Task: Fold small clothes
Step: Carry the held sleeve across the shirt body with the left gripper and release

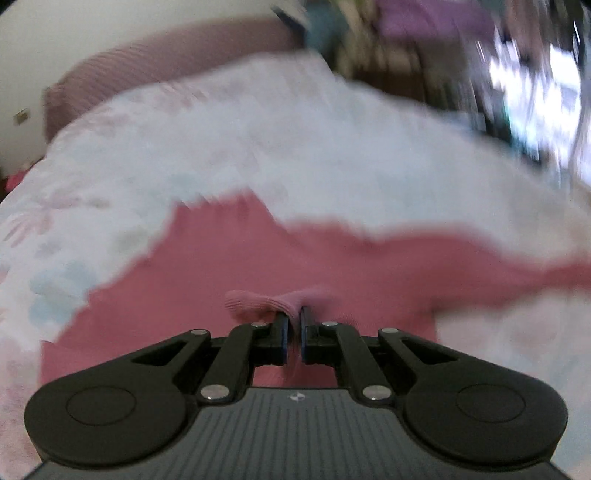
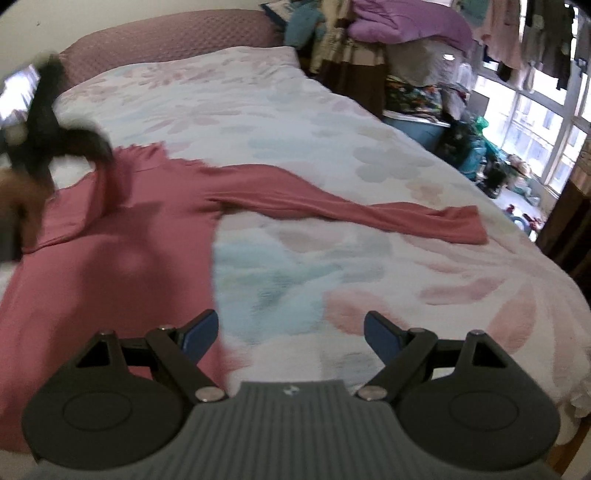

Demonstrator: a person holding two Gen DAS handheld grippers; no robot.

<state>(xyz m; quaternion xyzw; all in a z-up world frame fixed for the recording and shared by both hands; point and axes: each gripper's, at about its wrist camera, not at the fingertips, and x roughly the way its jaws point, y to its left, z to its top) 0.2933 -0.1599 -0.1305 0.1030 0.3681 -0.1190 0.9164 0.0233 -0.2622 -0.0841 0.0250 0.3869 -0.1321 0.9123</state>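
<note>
Between left gripper [image 1: 294,332] jaws: pink top's [image 2: 110,236] cuff; right gripper [image 2: 291,338] gapes.

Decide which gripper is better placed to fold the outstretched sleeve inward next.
Right: the right gripper is open and nearer the outstretched sleeve; the left gripper already pinches another part of the pink top.

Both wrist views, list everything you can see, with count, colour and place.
long-sleeved pink knit top: one, pink, spread on the bed, one sleeve stretched toward the window, the other pinched and lifted
floral bedspread: one, white with pale pink and blue flowers, covering the bed
padded headboard: one, mauve, far end of the bed
purple quilt: one, atop a cluttered pile beside the bed
window: one, bright, far right
left gripper: black, shut on a cuff
right gripper: black, blue pads, open over the top's edge
</note>
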